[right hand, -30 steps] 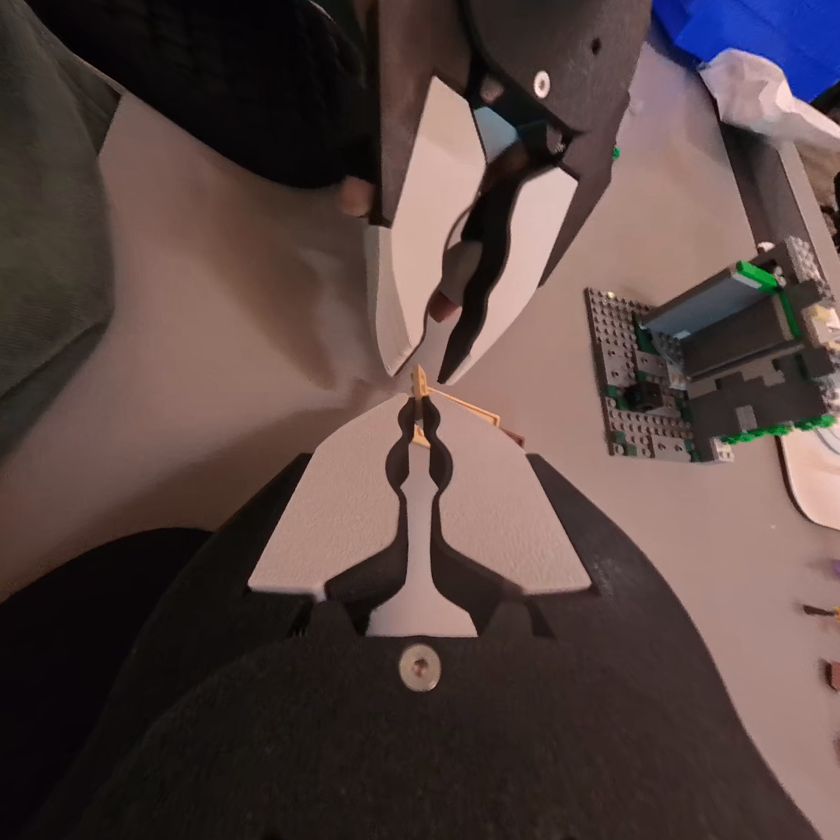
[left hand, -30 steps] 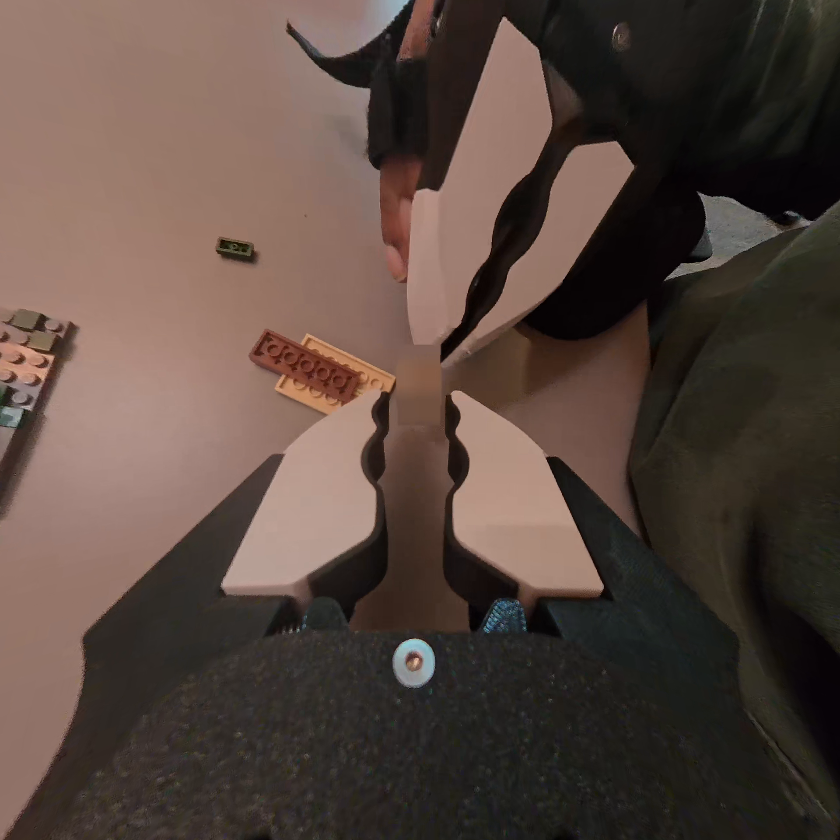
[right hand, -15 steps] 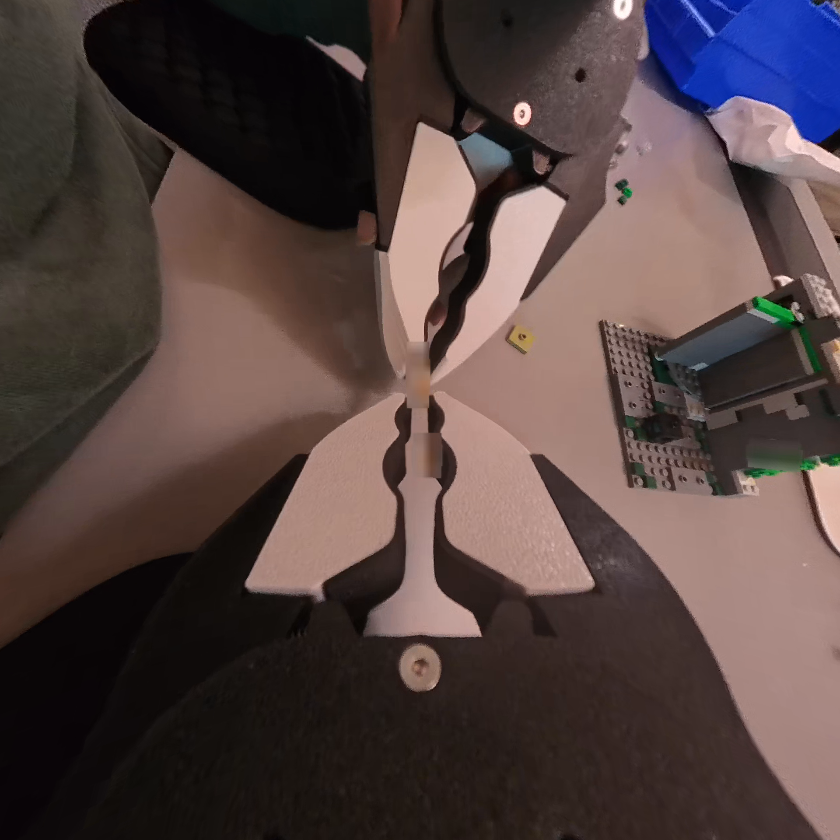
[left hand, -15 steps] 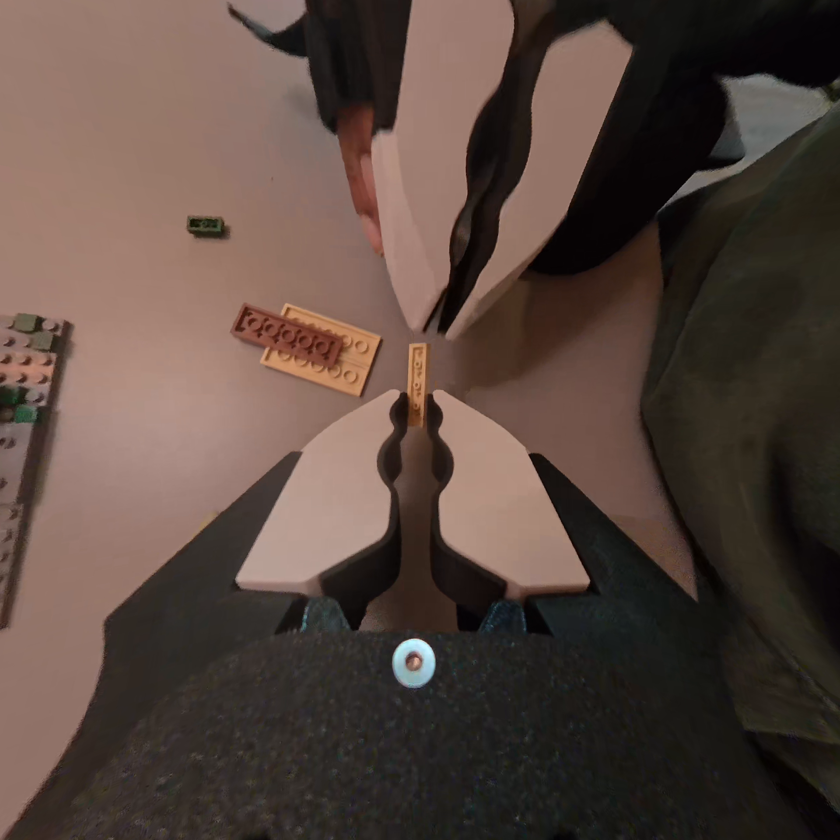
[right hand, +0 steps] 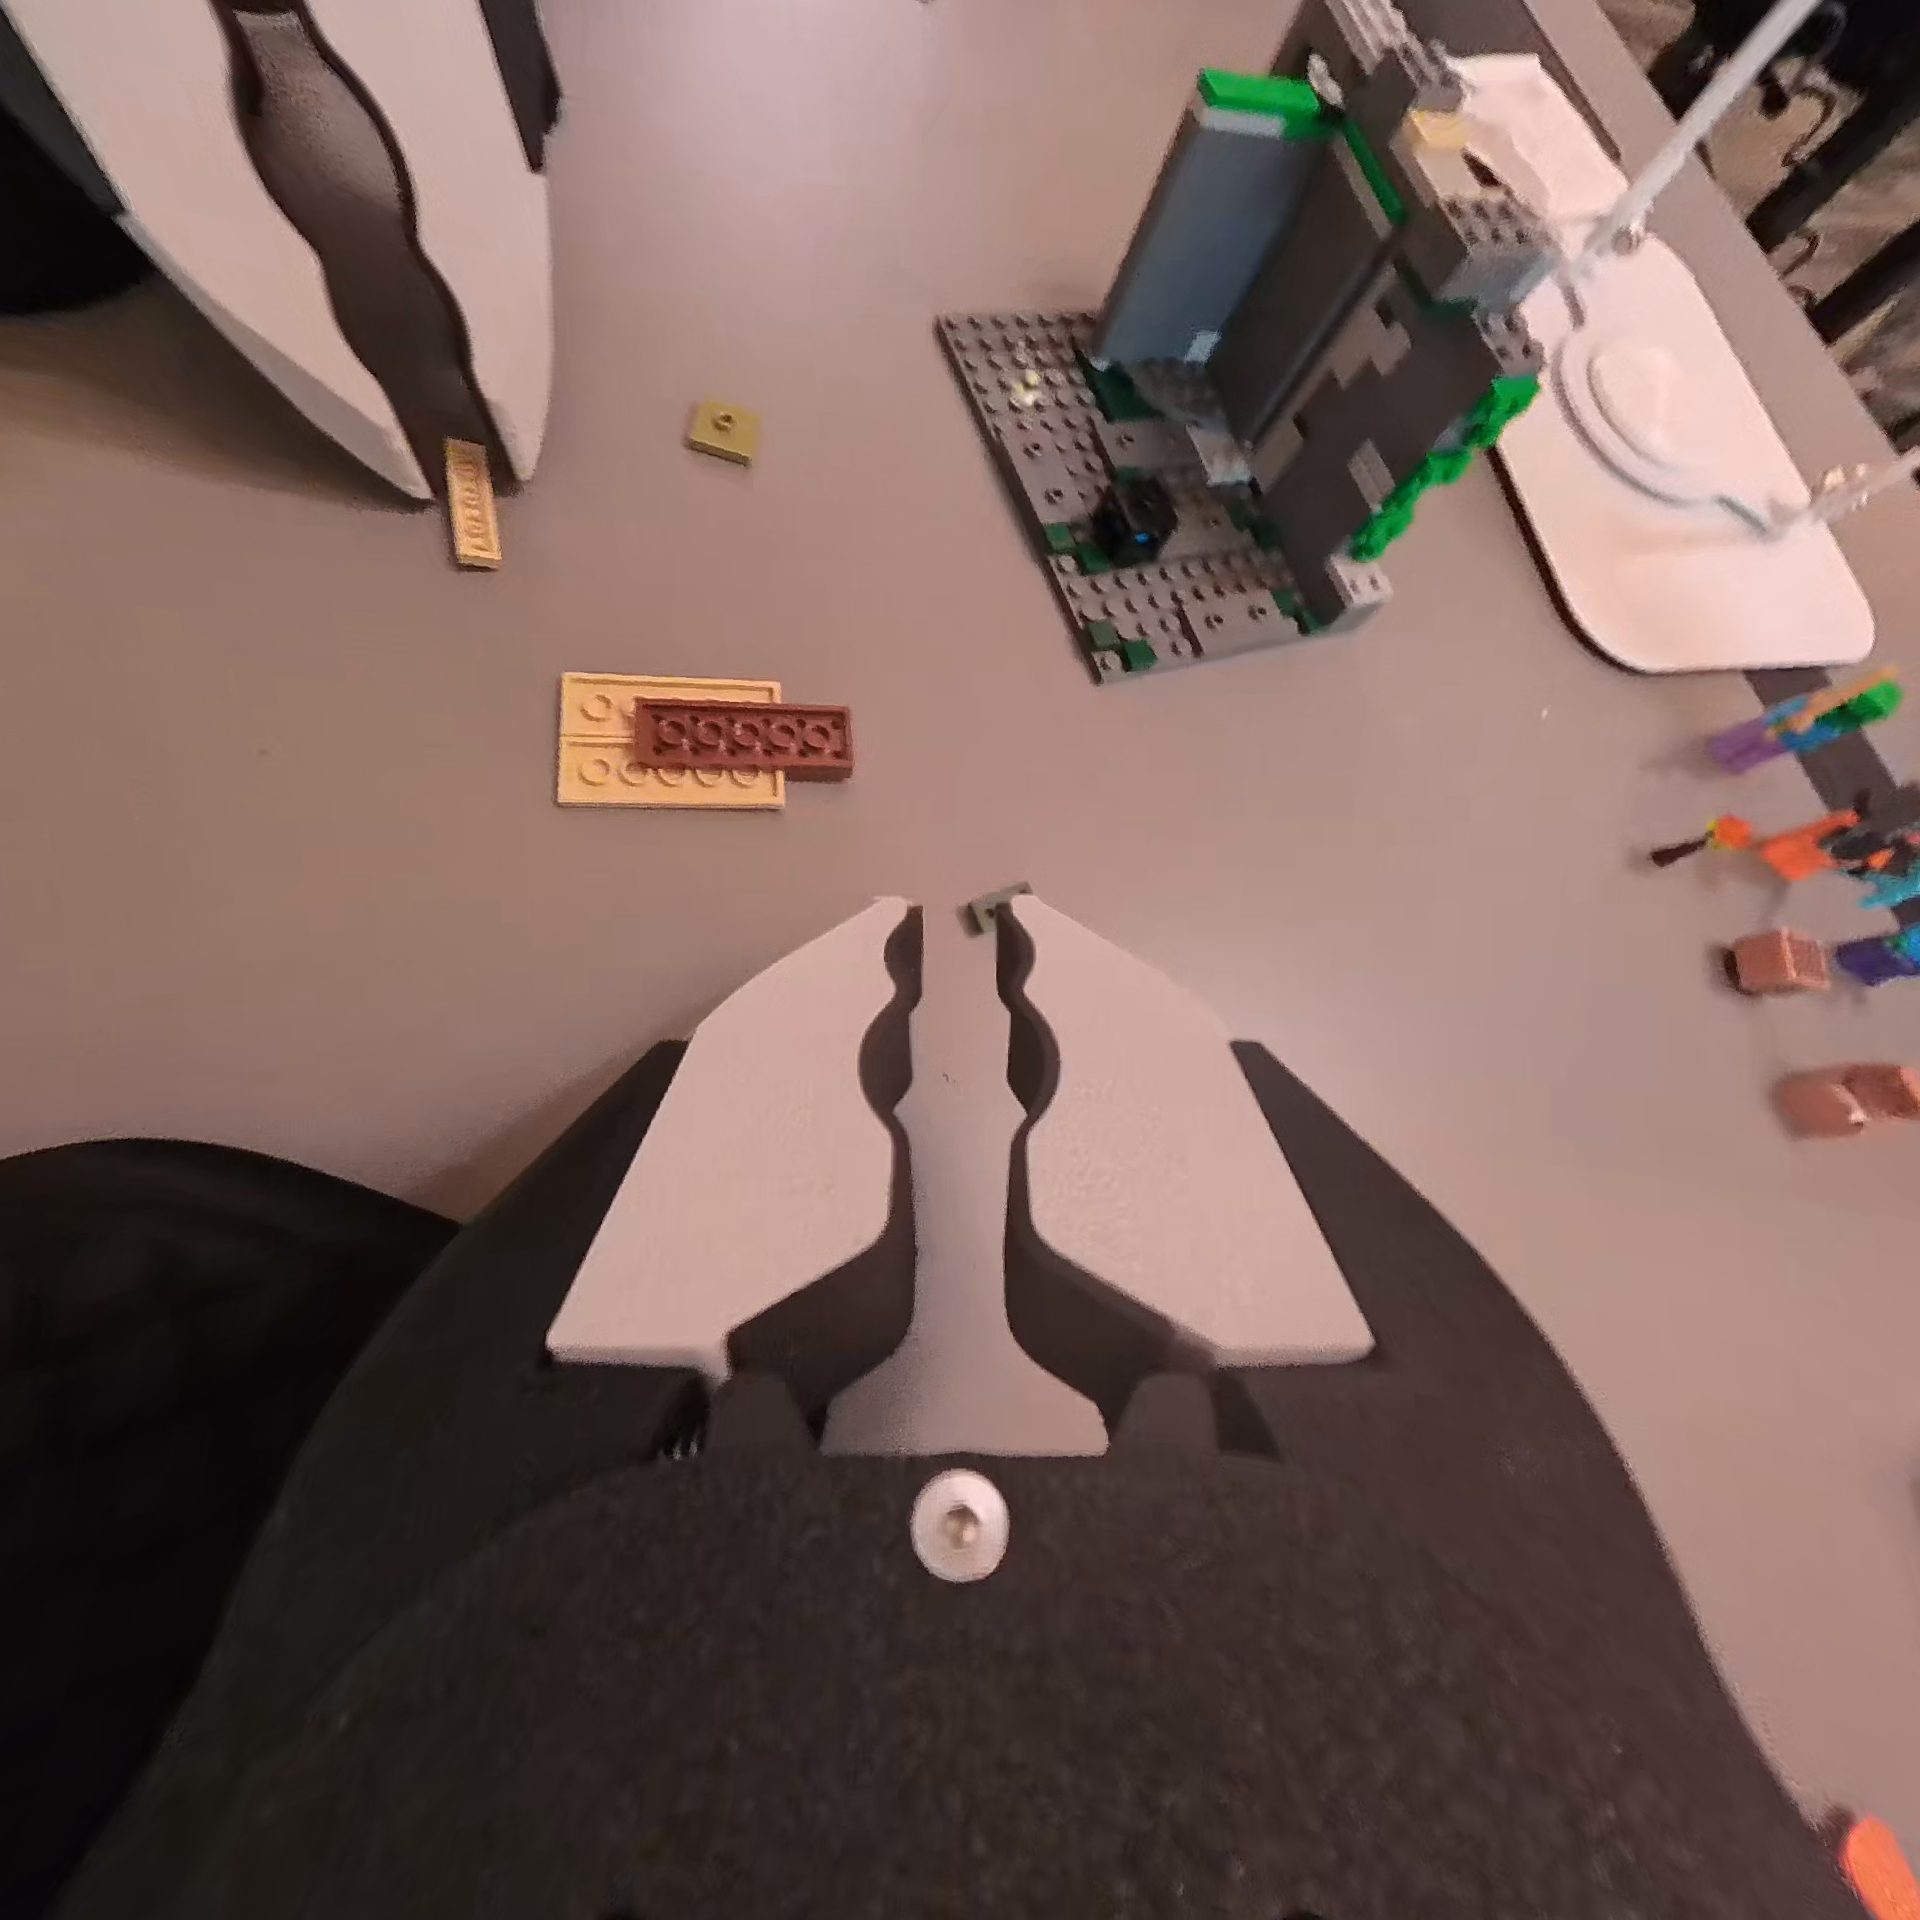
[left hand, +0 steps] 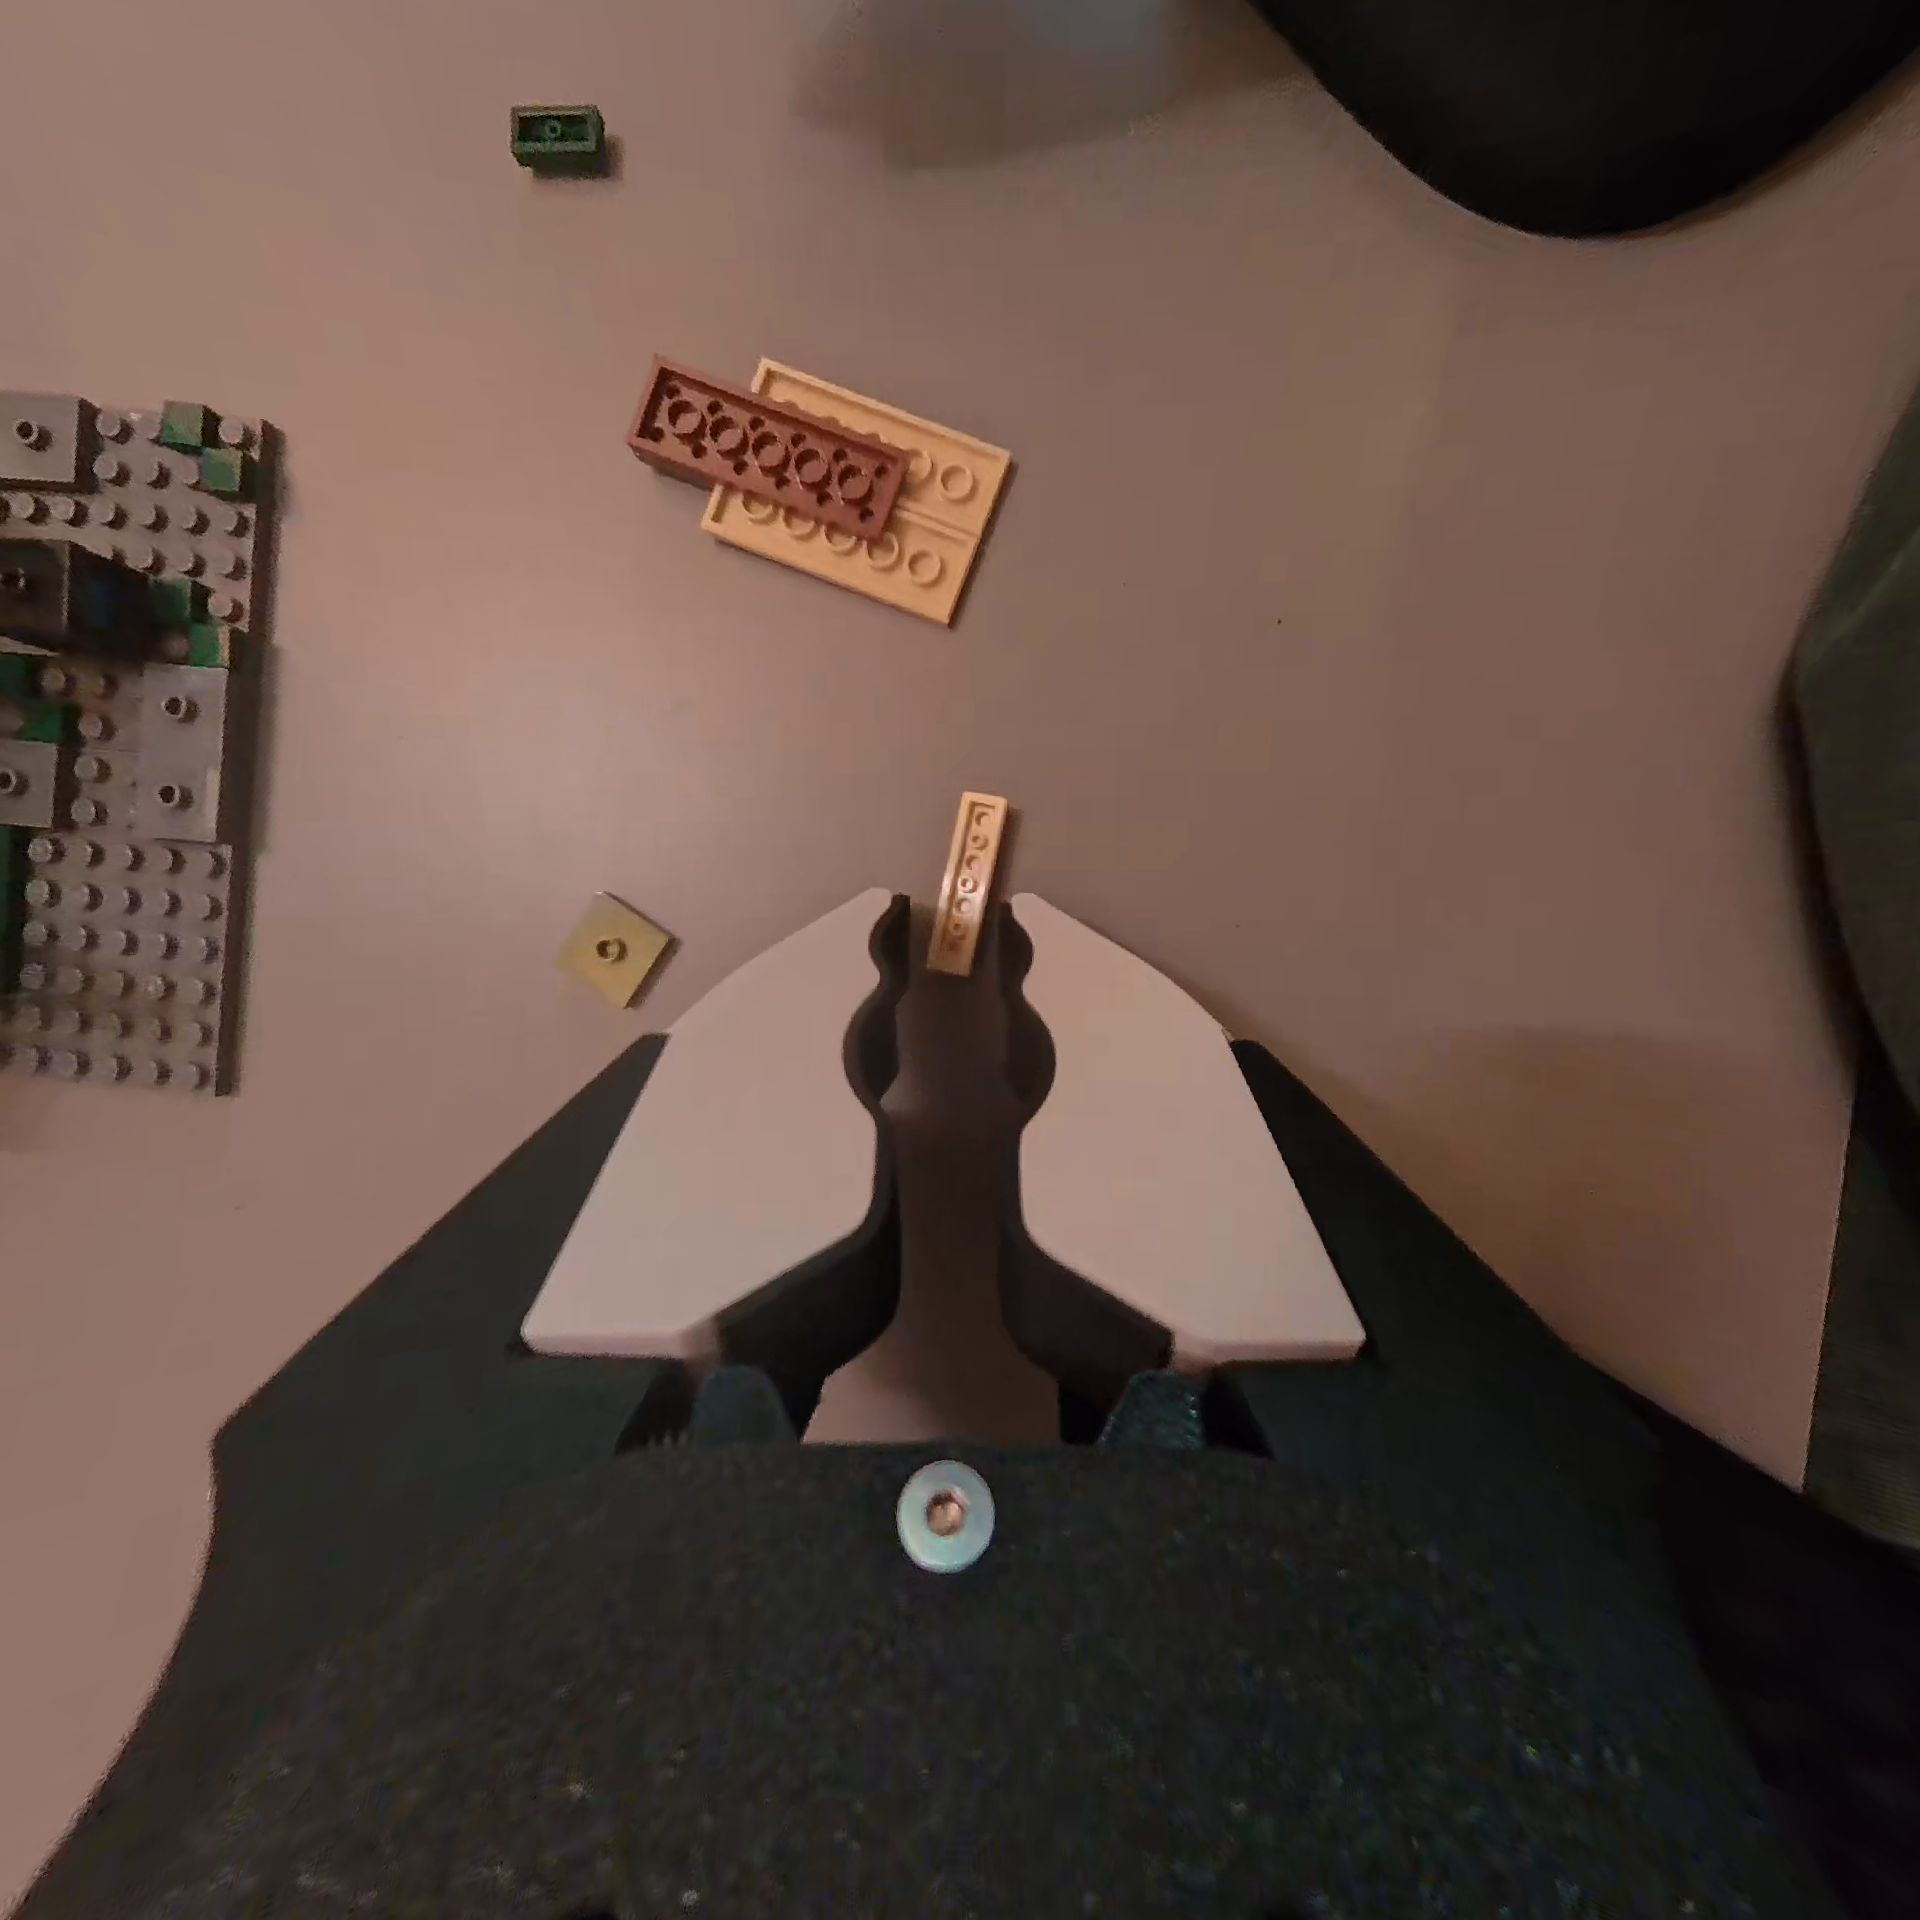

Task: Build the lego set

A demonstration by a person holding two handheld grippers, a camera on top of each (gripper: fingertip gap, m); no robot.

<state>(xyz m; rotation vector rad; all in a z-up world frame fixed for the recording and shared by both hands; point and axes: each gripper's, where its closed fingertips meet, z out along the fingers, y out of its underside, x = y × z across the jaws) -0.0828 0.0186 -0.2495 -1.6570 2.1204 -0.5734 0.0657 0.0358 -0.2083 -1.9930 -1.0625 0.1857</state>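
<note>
My left gripper (left hand: 954, 909) stands low over the grey table with its jaws a little apart. A narrow tan plate (left hand: 968, 883) lies between its fingertips, against the right finger, with a gap on its left side. The right wrist view shows the same gripper (right hand: 470, 478) and plate (right hand: 474, 504) at the upper left. My right gripper (right hand: 958, 914) is open and empty, with a small dark green piece (right hand: 992, 906) on the table just past its right fingertip. A brown plate (right hand: 743, 738) lies partly on a wide tan plate (right hand: 603, 769) between the grippers.
The partly built grey and green model (right hand: 1299, 343) stands on its studded baseplate (right hand: 1143, 603) at the right; the baseplate also shows in the left wrist view (left hand: 125, 935). An olive square tile (right hand: 724, 431) lies near it. A white stand (right hand: 1683, 520) and small colourful figures (right hand: 1808, 852) sit at the far right. The grippers' ends are close to 15 cm from one another.
The two grippers, which met tip to tip on the narrow tan plate, have moved apart. The right one let go and pulled back. The left gripper's jaws have widened around the plate.
</note>
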